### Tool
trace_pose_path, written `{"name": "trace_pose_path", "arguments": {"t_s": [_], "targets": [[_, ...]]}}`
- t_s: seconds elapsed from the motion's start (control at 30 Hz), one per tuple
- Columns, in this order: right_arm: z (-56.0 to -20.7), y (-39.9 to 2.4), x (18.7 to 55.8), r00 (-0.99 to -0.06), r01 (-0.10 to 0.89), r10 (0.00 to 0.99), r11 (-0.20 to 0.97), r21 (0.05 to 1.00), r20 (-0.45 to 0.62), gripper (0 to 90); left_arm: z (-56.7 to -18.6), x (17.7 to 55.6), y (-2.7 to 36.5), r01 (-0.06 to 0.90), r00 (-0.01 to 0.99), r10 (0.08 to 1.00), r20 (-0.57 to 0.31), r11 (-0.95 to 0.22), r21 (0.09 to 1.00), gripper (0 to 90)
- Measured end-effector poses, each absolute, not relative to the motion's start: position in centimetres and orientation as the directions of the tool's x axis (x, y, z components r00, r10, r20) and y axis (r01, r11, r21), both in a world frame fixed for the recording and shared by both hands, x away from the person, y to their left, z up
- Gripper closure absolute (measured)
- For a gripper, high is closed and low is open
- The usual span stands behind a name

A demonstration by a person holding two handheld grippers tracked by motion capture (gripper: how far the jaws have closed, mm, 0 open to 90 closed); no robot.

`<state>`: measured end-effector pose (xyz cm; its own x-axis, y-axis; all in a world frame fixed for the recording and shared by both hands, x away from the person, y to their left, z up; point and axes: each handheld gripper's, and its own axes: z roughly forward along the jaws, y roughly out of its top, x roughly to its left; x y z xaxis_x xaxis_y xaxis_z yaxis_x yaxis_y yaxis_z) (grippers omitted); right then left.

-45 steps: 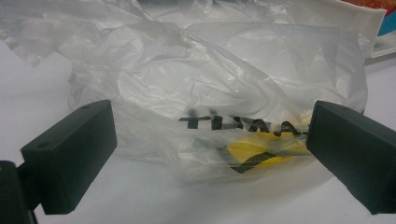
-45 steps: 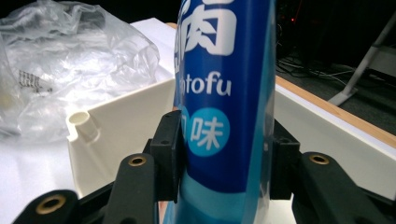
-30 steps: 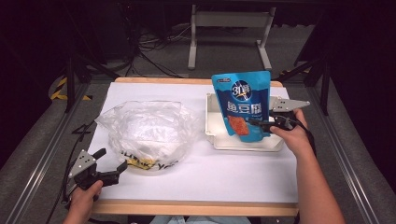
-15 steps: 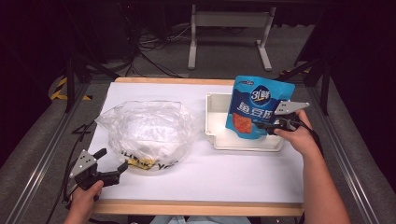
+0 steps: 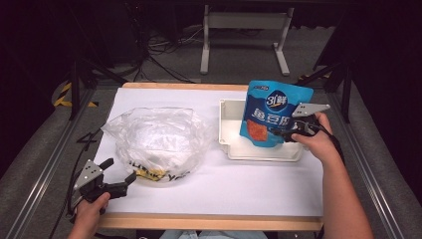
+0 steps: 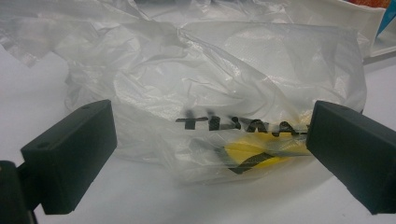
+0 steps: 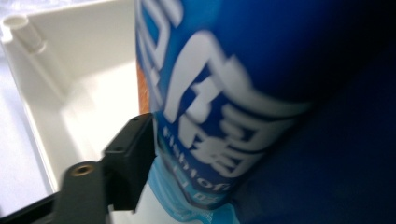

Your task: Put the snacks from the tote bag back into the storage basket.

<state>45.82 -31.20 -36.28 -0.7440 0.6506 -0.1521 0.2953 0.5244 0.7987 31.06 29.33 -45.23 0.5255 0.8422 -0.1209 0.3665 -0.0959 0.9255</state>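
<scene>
A blue snack pouch stands tilted in the white tray at the right of the table. My right gripper reaches the pouch's lower edge from the right. Its jaws have just been opening and stand open, with the pouch between them. One black finger lies beside the pouch; the pouch hides the other. My left gripper rests open near the front left edge. It points at a crumpled clear plastic bag with a yellow item inside.
The white sheet on the table lies bare in front of the tray and bag. The tray's inner wall and a corner post show behind the pouch. Dark floor, cables and a metal stand lie beyond the far edge.
The pouch has moved right and sunk lower into the tray with my right hand. The right jaws have spread apart. My left gripper has stayed still.
</scene>
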Motion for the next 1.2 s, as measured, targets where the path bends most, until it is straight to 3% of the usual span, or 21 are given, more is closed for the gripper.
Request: {"name": "trace_pose_path", "arguments": {"t_s": [0.2,0.67,1.2], "targets": [[-35.2,-31.7,45.0,-0.712,0.312,0.692,0.461,0.831,-0.117,18.6,-45.2,31.1,29.2,0.367,0.527,0.842,-0.12,-0.098,0.925,2.4],[-31.8,-34.0,41.6,-0.61,0.305,0.785,0.356,0.883,-0.106,13.5,-45.1,31.4,29.0,0.362,0.537,0.835,-0.117,-0.103,0.926,2.5],[-29.2,-34.8,37.2,-0.614,0.259,0.786,0.283,0.924,-0.068,11.3,-45.1,31.2,29.0,0.359,0.537,0.836,-0.114,-0.104,0.928,2.4]]}}
